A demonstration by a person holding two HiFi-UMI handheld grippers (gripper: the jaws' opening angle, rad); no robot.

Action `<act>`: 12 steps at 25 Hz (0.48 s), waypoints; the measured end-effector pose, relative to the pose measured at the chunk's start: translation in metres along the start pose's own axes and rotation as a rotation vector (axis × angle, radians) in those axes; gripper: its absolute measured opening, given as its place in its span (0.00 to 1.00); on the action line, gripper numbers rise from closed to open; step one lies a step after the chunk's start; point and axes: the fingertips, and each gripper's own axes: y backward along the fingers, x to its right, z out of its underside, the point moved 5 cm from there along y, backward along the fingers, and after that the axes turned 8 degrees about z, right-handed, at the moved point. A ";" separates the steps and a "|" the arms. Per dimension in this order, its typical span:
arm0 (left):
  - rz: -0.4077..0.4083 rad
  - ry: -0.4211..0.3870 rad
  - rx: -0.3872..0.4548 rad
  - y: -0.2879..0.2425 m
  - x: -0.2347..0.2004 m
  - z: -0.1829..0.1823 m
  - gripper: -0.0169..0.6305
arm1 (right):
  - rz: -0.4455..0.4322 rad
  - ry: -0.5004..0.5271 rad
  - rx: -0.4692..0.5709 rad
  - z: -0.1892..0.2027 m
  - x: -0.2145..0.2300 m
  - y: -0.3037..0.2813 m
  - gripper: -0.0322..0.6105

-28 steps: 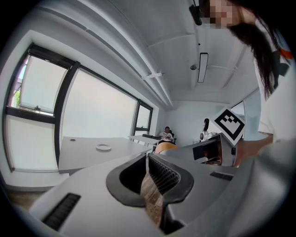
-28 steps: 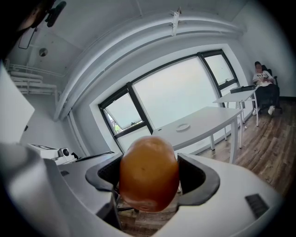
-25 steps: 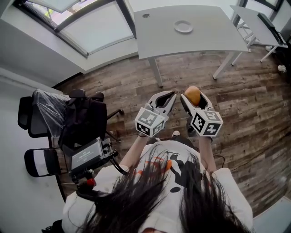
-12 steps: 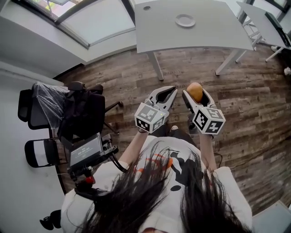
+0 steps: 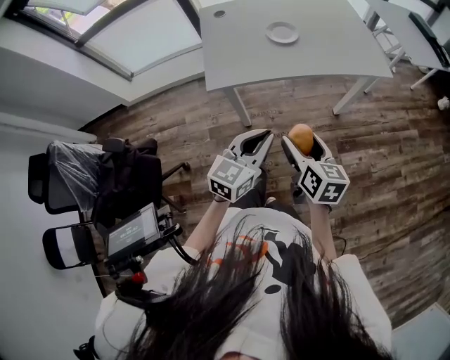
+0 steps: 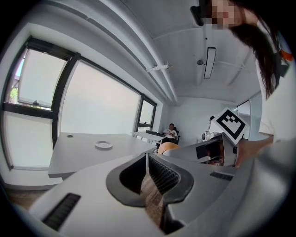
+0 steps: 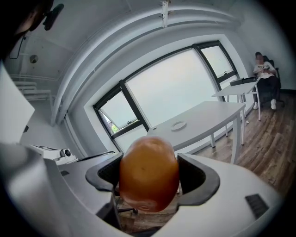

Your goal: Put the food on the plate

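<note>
A person carries 2 grippers over a wood floor (image 5: 394,162): the right gripper (image 5: 301,141) is clamped on a round orange-brown piece of food (image 7: 149,172), and the left gripper (image 5: 261,134), just beside it, has its jaws pressed together on nothing. The white plate (image 5: 282,32) sits on a grey table (image 5: 330,53), well apart from both.

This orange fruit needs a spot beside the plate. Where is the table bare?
For the orange fruit, the table is almost all bare: wide patches either side of the plate and along the near edge. Only the plate and a small hole near the far left corner occupy it; nowhere is crowded.
</note>
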 end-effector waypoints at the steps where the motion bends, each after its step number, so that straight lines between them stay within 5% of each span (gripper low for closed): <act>1: 0.004 0.001 0.000 -0.005 -0.009 -0.003 0.04 | 0.005 0.000 0.000 -0.006 0.001 -0.008 0.63; 12: 0.036 0.021 0.001 -0.052 -0.130 -0.041 0.04 | 0.063 -0.012 -0.018 -0.059 -0.001 -0.116 0.63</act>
